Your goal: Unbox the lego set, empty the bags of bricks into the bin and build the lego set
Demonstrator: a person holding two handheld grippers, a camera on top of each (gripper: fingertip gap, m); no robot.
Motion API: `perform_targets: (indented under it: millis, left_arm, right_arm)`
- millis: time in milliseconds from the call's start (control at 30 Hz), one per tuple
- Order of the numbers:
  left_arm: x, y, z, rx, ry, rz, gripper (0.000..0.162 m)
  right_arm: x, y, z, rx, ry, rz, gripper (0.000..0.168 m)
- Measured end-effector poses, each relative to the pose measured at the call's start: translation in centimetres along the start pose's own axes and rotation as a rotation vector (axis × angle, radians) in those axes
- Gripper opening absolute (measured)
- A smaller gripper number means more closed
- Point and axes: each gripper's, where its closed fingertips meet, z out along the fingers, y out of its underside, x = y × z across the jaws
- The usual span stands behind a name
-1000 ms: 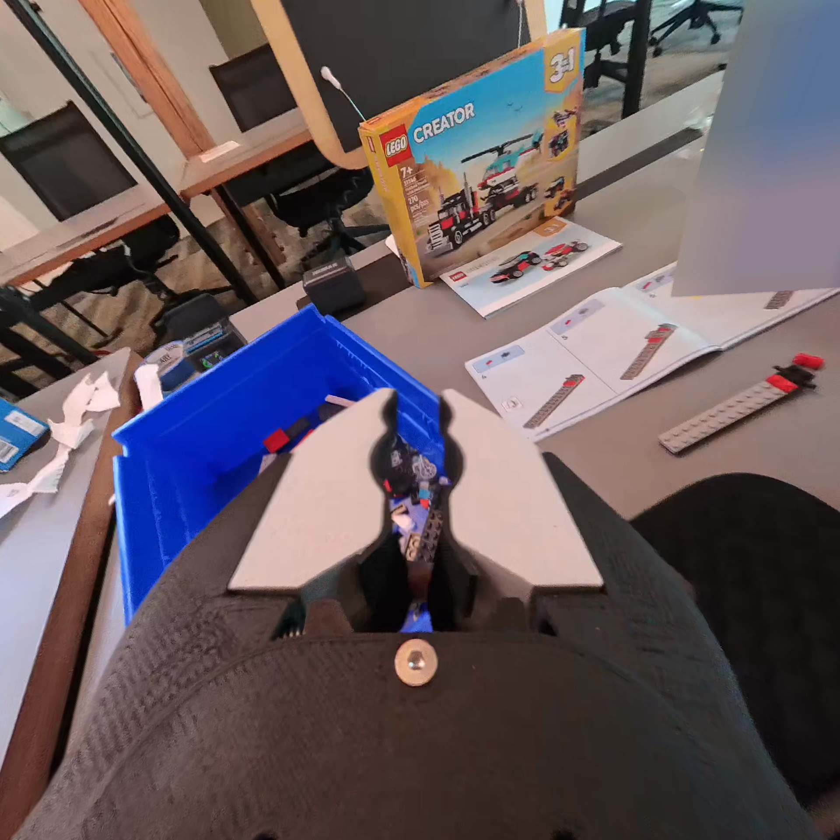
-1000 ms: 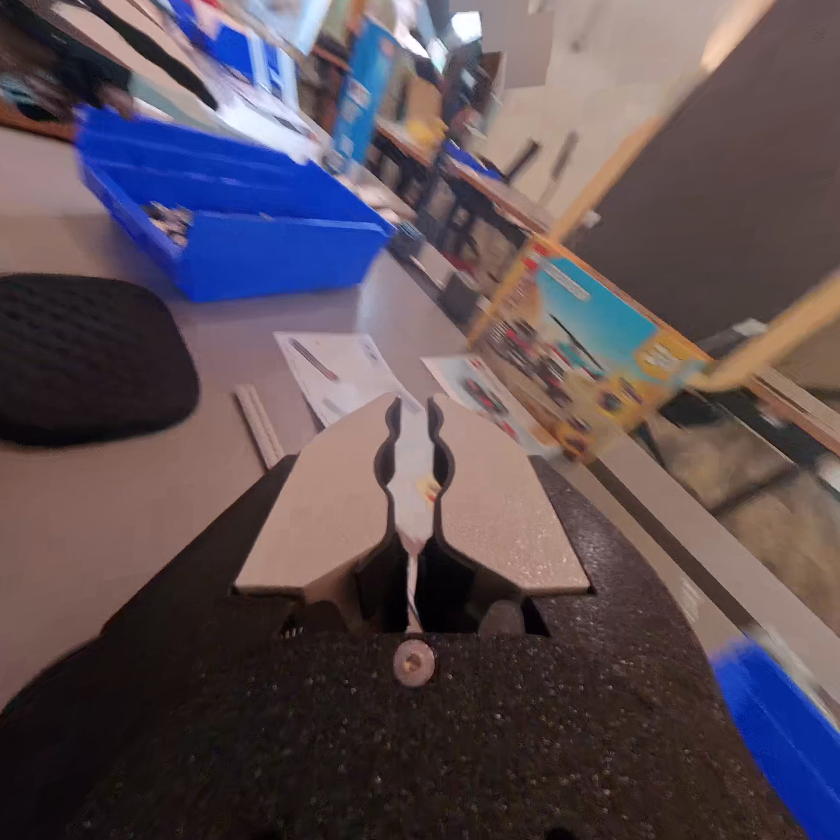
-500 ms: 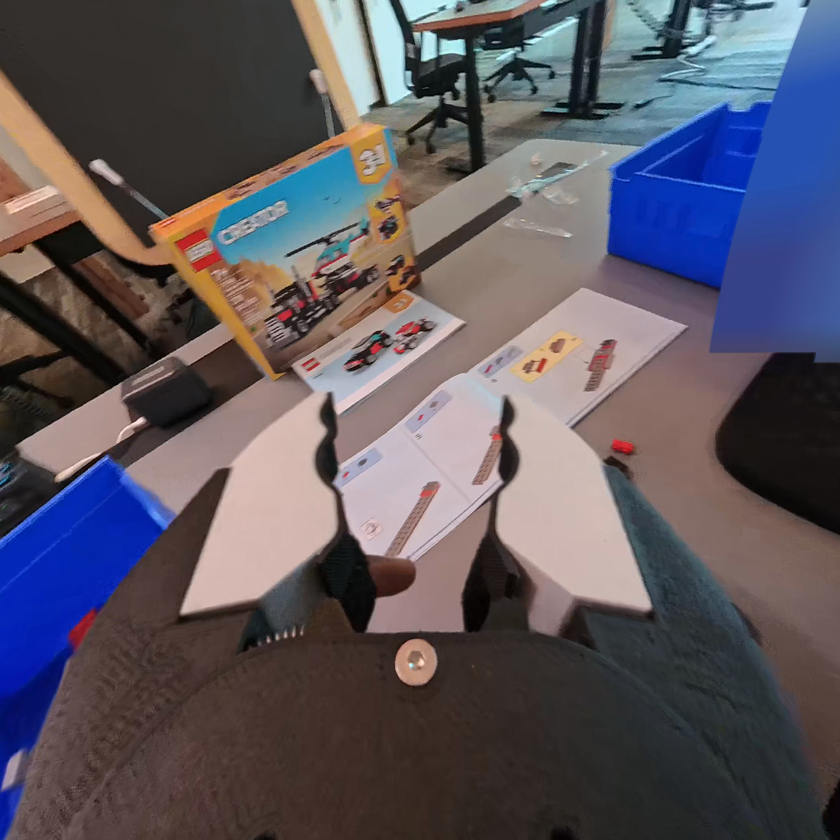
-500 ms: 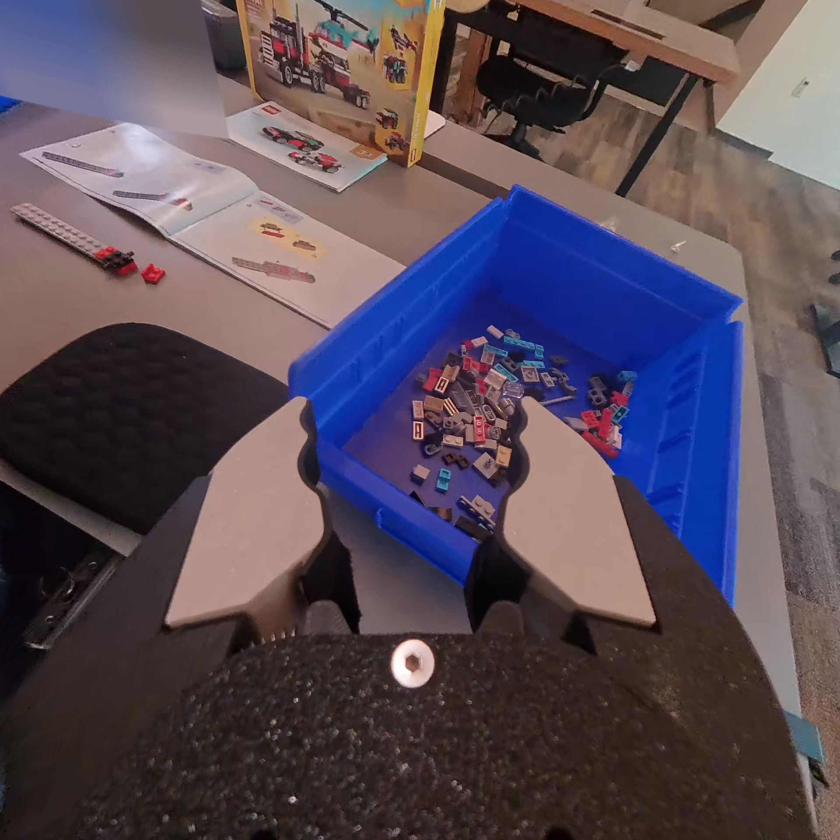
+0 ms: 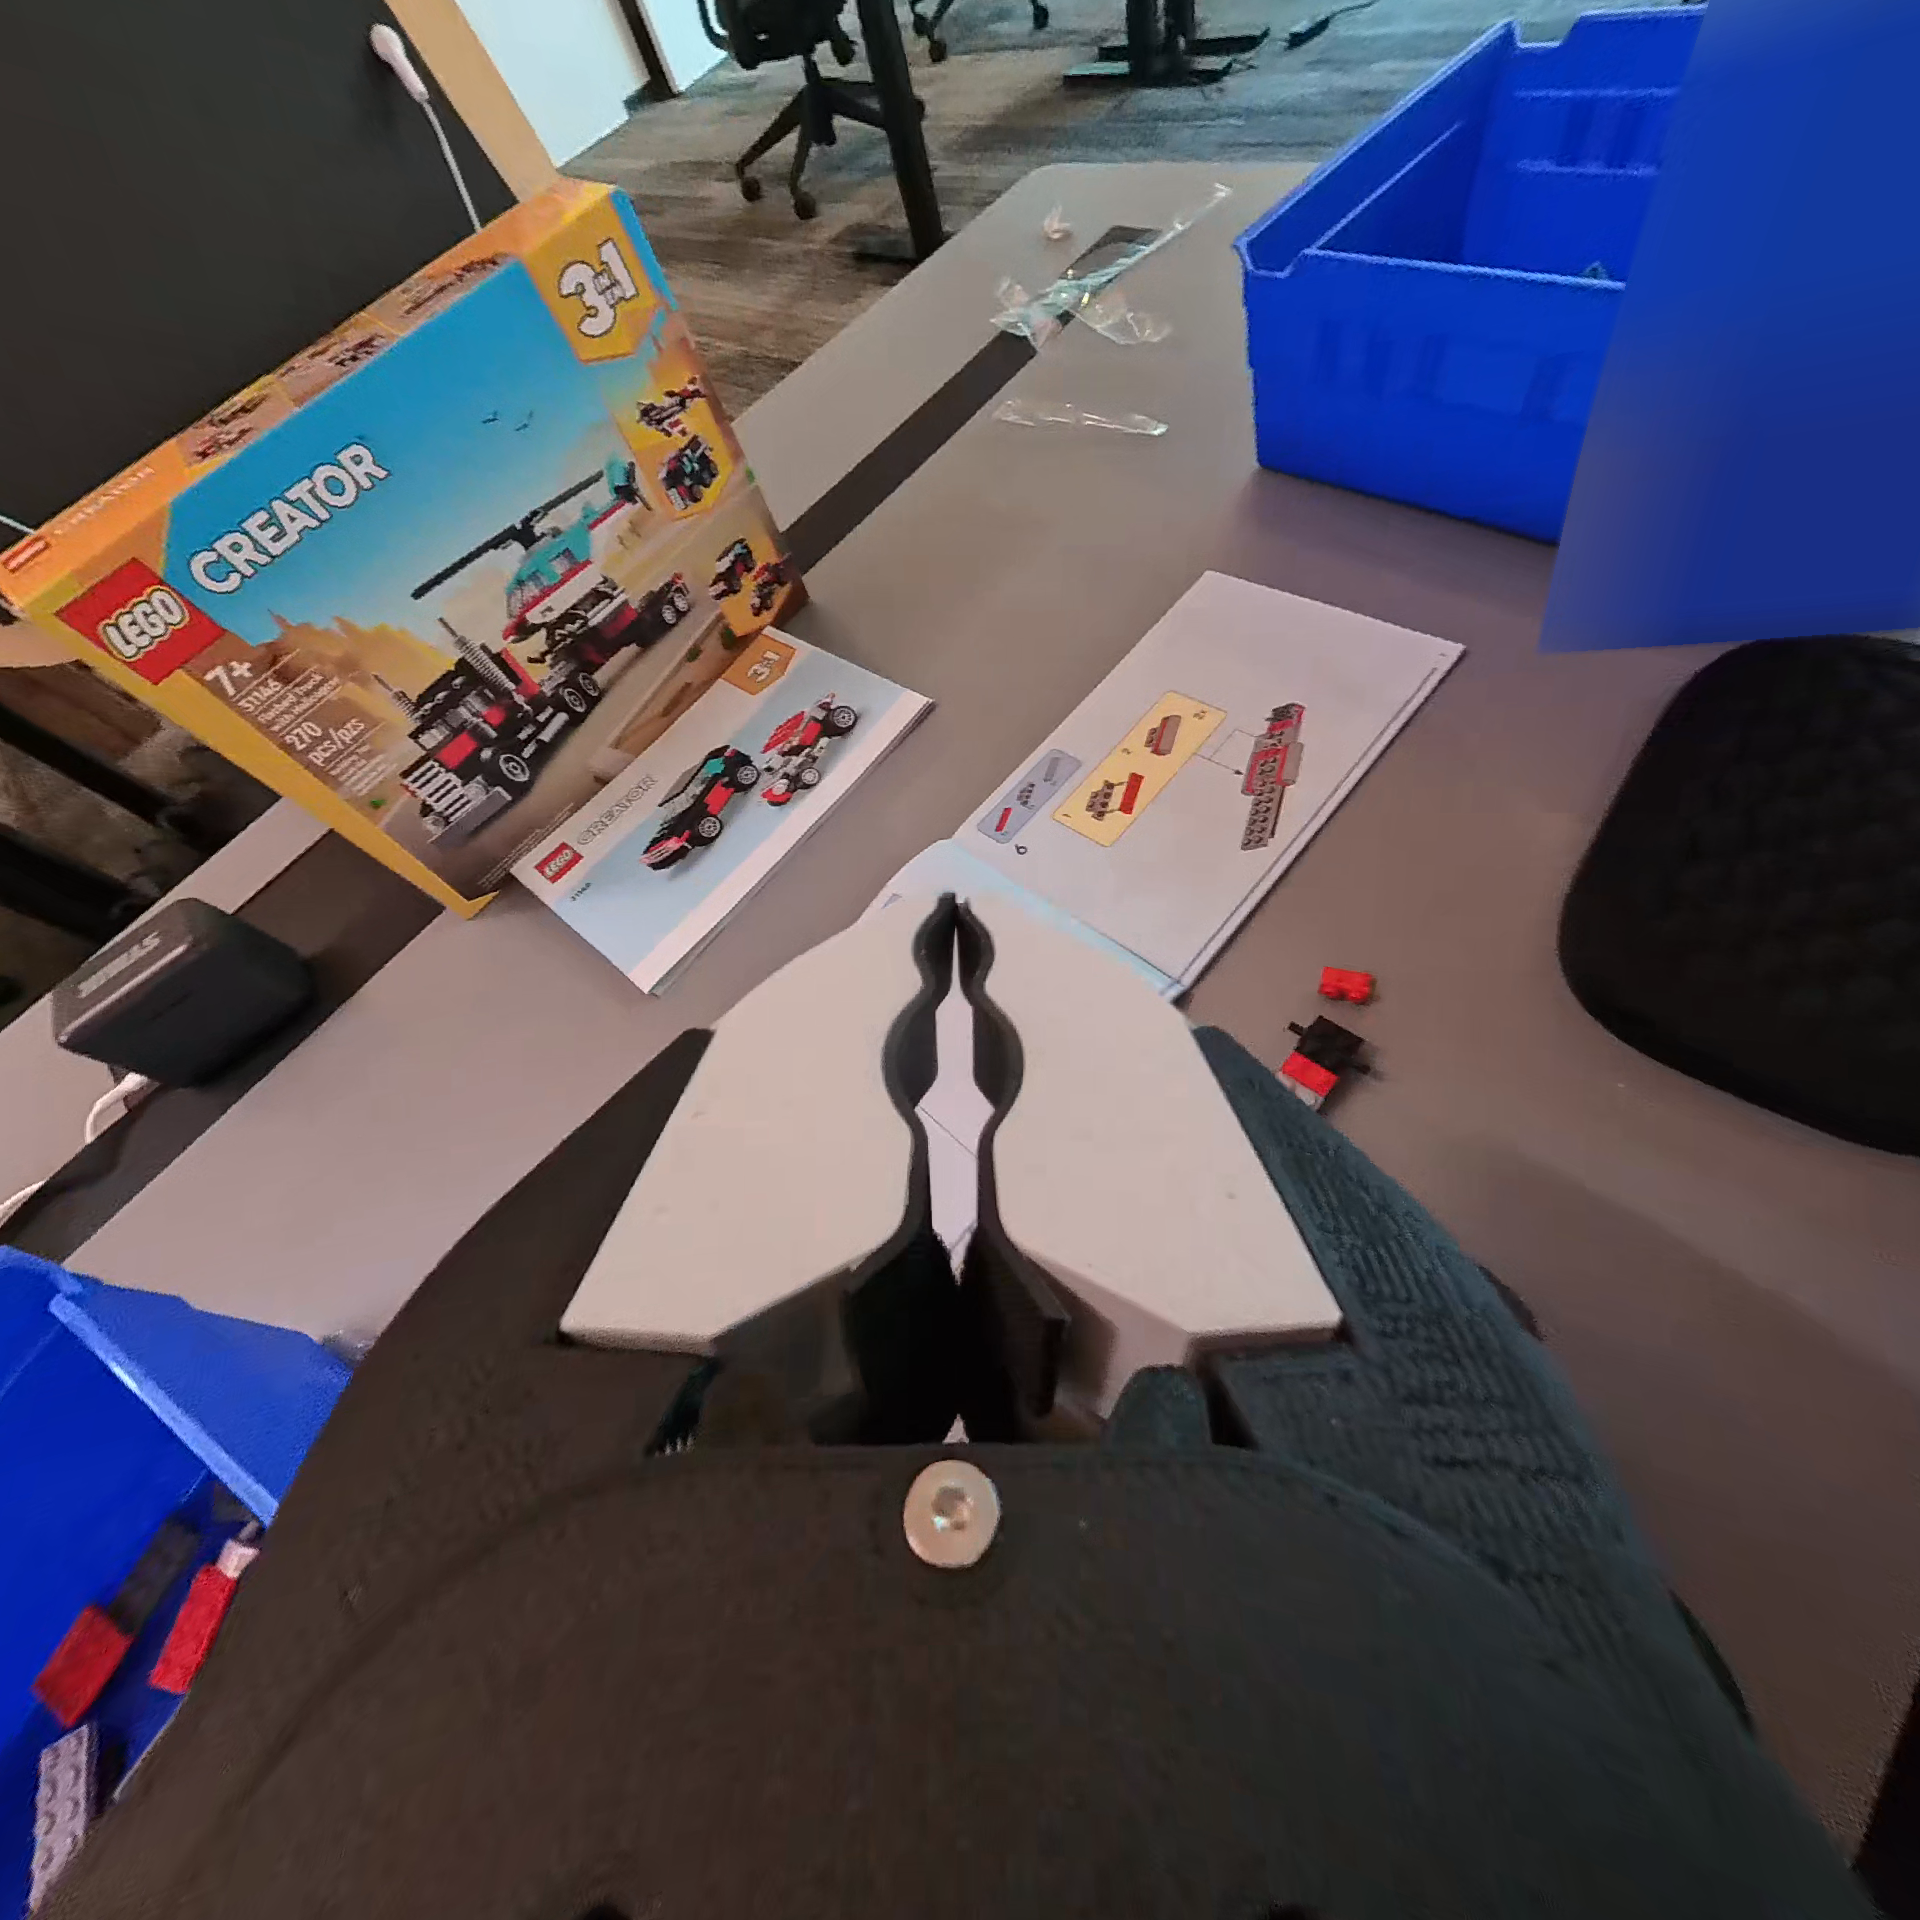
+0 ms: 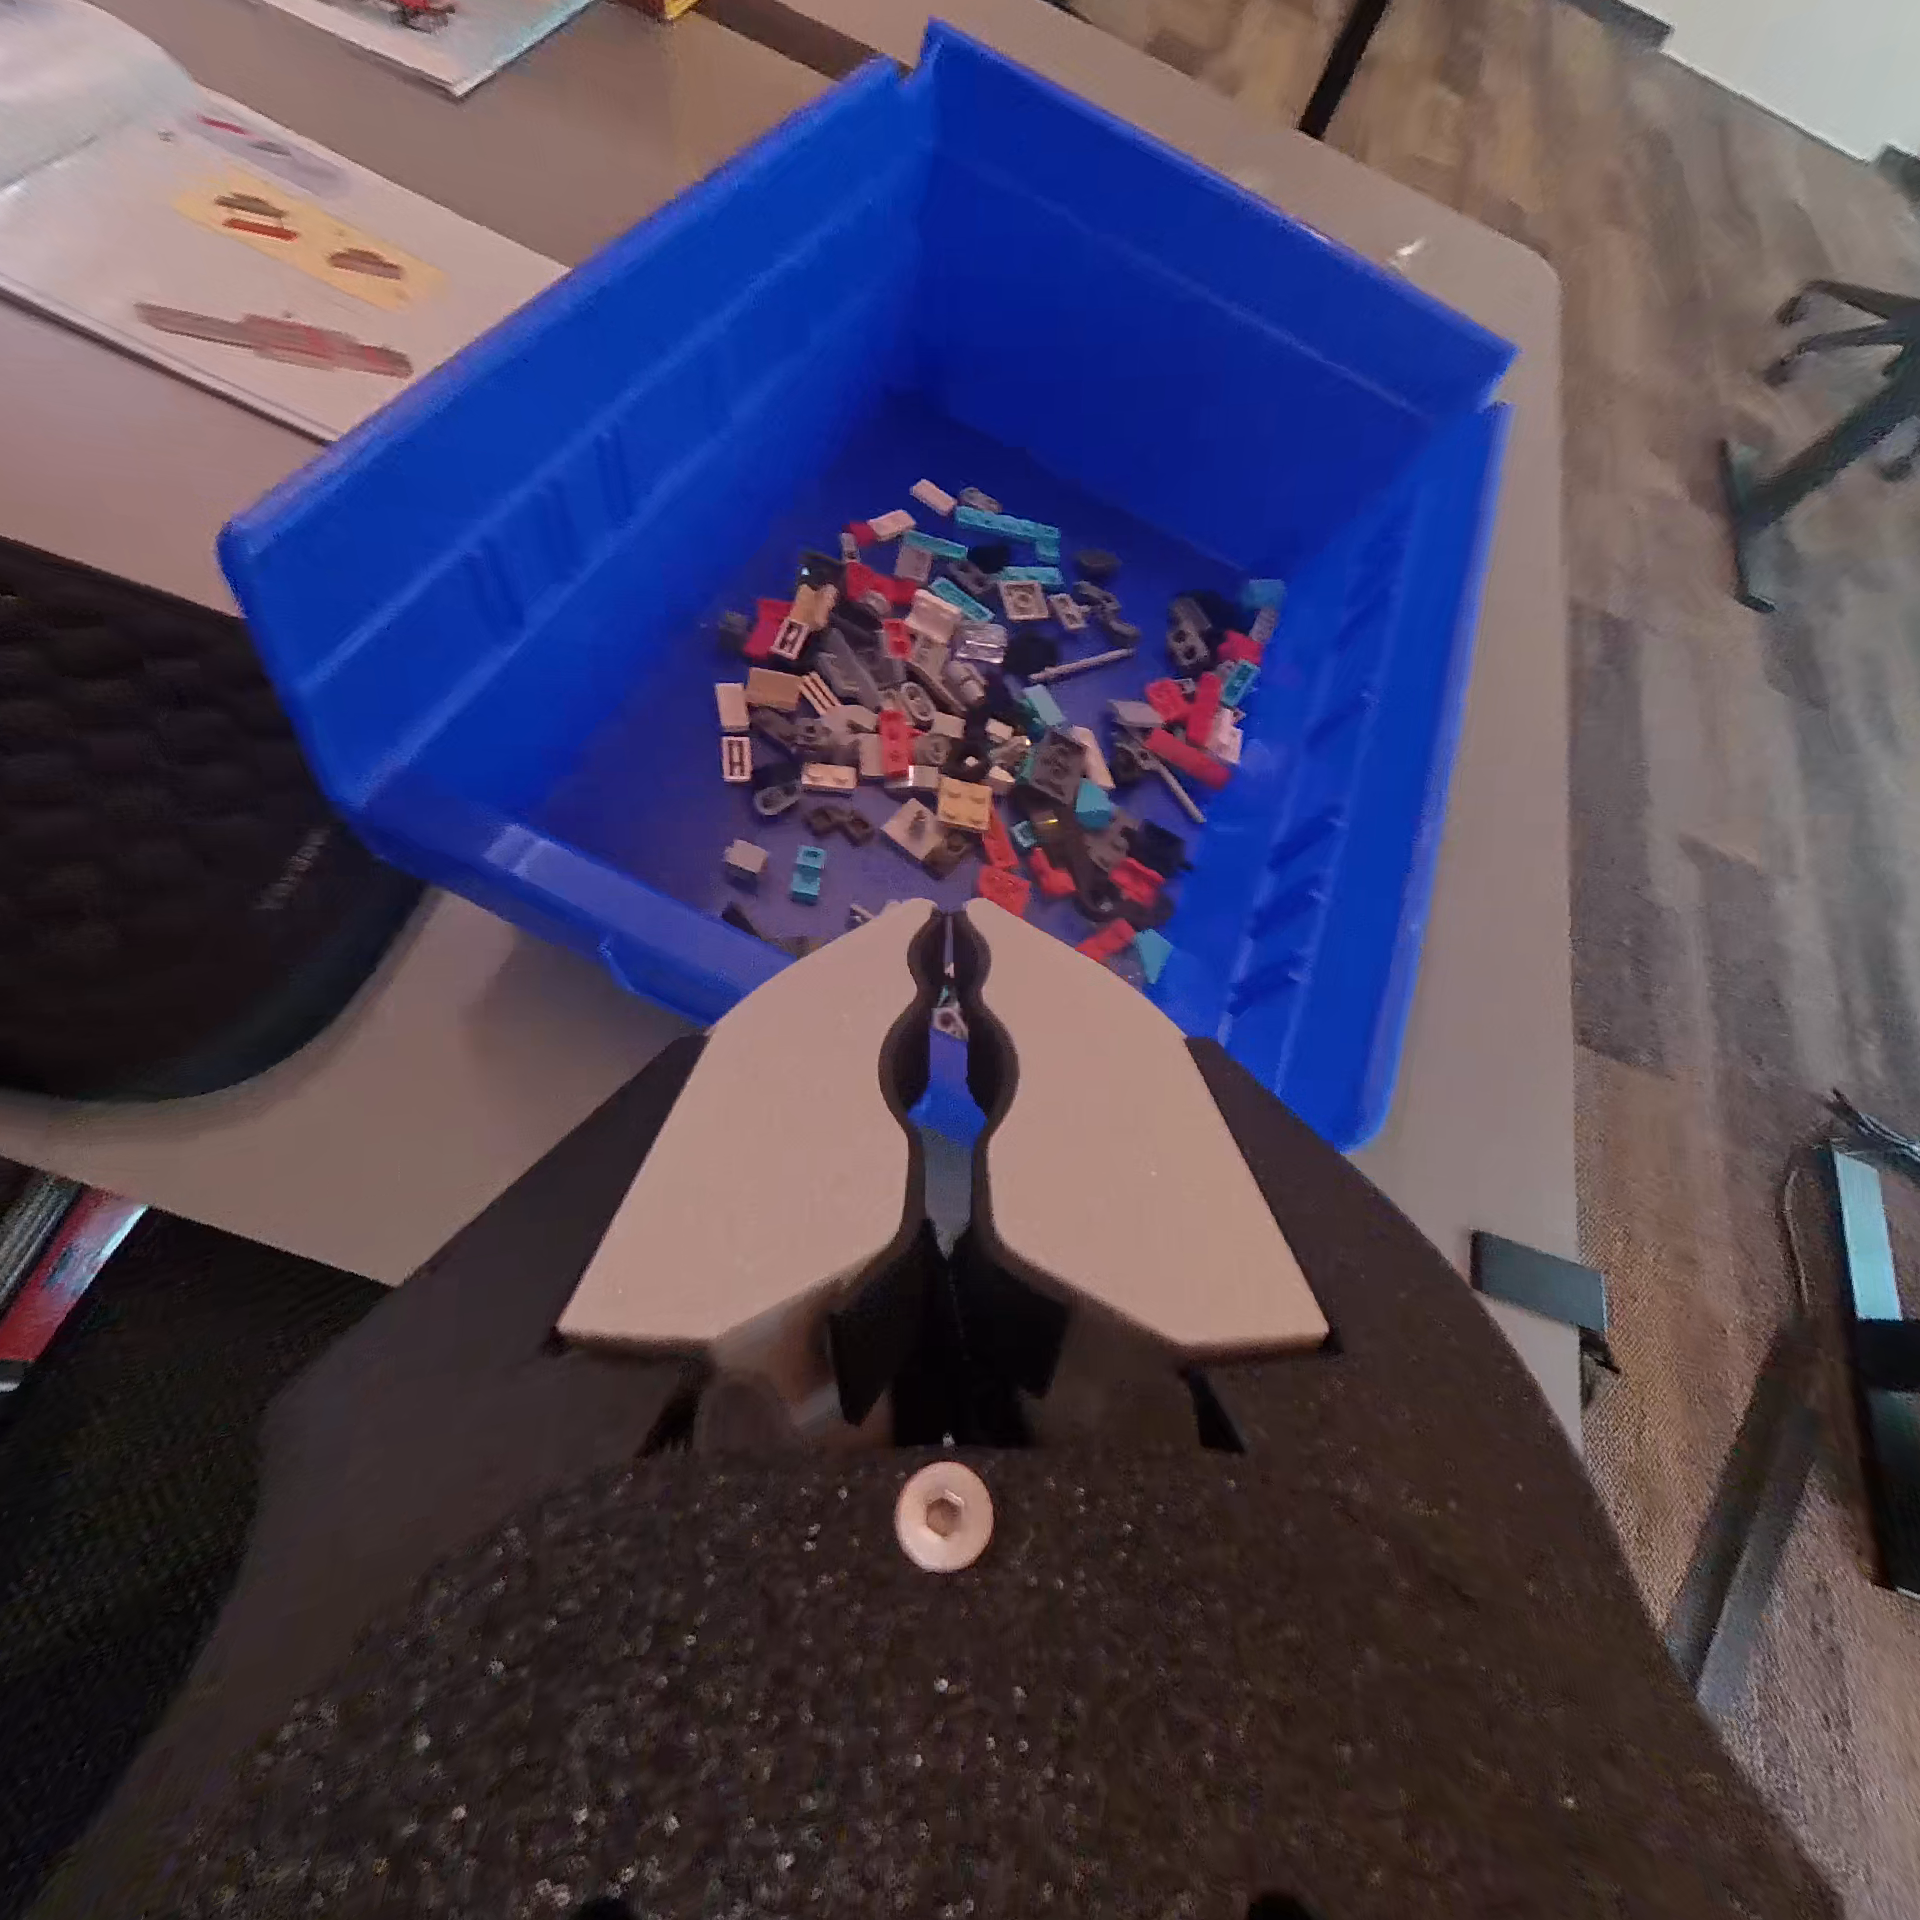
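Closing tip to tip on nothing visible, left gripper [image 5: 953, 914] hovering over the near page of the open instruction booklet [image 5: 1236, 769] lying mid-table; right gripper [image 6: 948, 914] likewise pressed together and seemingly empty, hanging over the near wall of the blue bin [image 6: 499, 582] sitting at the table's right corner, close to the edge. Risking, judging from this, a blind dive into the loose bricks [image 6: 977, 707]: pinching two or three small plates at once, or flicking slick pieces over the low front lip and off the table [image 5: 1143, 499] to the floor. Also risking a nudge of the light plastic bin toward that edge if striking the wall. On the left, risking a snag on the thin glossy paper, dragging the booklet and sweeping away the small red brick [image 5: 1348, 983] and the black-and-red sub-assembly [image 5: 1322, 1058] lying loose just off its near corner. Looking outward: matte grey wedge fingers with scalloped inner edges, set in rough black textured housings; ribbed, hard, shiny bin walls; tiny studded pieces in red, teal, grey, tan and black. Standing upright toward the far left edge, printed cardboard lego box [image 5: 416, 561], a second booklet [image 5: 727, 790] leaning flat before it. Crinkled clear bags [image 5: 1081, 301] lying spent near the far edge.
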Motion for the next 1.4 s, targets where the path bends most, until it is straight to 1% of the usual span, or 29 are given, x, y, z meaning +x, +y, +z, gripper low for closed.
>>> perform_targets:
  millis: [67, 167, 300, 467, 567, 700, 767, 900, 967, 1067, 1100, 1167, 1233, 1267, 1300, 1333, 1400]
  left_arm:
    - [0.0, 0.1, 0.2, -0.001, -0.002, -0.001, 0.001]
    - [0.0, 0.4, 0.2, -0.020, -0.005, 0.010, 0.001]
    - [-0.3, 0.7, 0.0, -0.040, -0.033, 0.027, 0.001]
    - [-0.7, 1.2, -0.2, -0.042, -0.050, 0.003, 0.002]
    - [-0.6, 1.5, -0.1, -0.047, -0.050, 0.001, 0.004]
    - [-0.7, 1.9, 0.1, -0.064, -0.052, 0.010, 0.007]
    - [-1.1, 2.1, -0.1, -0.081, -0.069, 0.029, 0.010]
    - [-1.8, 2.3, -1.1, -0.088, -0.087, 0.013, 0.015]
    - [-1.8, 2.1, -1.5, -0.072, -0.088, -0.003, 0.040]
    - [-1.9, 1.5, -1.8, -0.011, -0.092, -0.052, 0.078]
    - [-1.9, 1.4, -1.9, -0.001, -0.092, -0.070, 0.090]
    - [-2.1, 1.5, -2.1, -0.004, -0.101, -0.078, 0.104]
    - [-2.2, 1.8, -2.2, -0.016, -0.111, -0.063, 0.107]
    - [-2.3, 1.9, -2.3, -0.024, -0.116, -0.057, 0.107]
    - [-2.3, 2.0, -2.4, -0.029, -0.122, -0.053, 0.107]
    - [-2.4, 2.2, -2.5, -0.031, -0.130, -0.050, 0.105]
    - [-2.6, 2.3, -2.9, -0.023, -0.149, -0.056, 0.100]
  right_arm:
    - [0.4, 0.3, -0.2, -0.003, 0.017, 0.020, 0.004]
    - [1.5, 1.4, -0.5, -0.071, 0.076, 0.046, 0.007]
    - [2.8, 3.2, -1.0, -0.177, 0.156, 0.054, 0.005]
    - [2.3, 3.4, -0.8, -0.190, 0.119, 0.064, 0.006]
    - [1.7, 3.4, -0.3, -0.208, 0.080, 0.053, 0.010]
    - [0.3, 2.3, 0.5, -0.157, 0.014, 0.025, 0.015]
    - [-0.2, 1.5, 1.0, -0.121, -0.001, 0.012, 0.022]
    - [-1.0, -0.5, 2.1, -0.046, -0.034, 0.002, 0.045]
    - [-1.7, -1.6, 2.4, 0.008, -0.072, -0.005, 0.055]
    - [-2.3, -2.7, 2.7, 0.058, -0.104, 0.000, 0.078]
    - [-2.4, -2.9, 2.7, 0.064, -0.110, -0.002, 0.079]
    - [-2.6, -3.4, 2.9, 0.078, -0.126, -0.025, 0.075]
    - [-2.9, -3.9, 3.1, 0.074, -0.156, -0.061, 0.065]
    - [-3.1, -4.0, 3.1, 0.060, -0.175, -0.086, 0.049]
    - [-3.4, -4.1, 3.1, 0.047, -0.205, -0.116, 0.022]
    - [-3.9, -4.2, 3.0, 0.040, -0.241, -0.148, 0.003]
    - [-4.4, -4.5, 3.0, 0.037, -0.275, -0.172, 0.002]
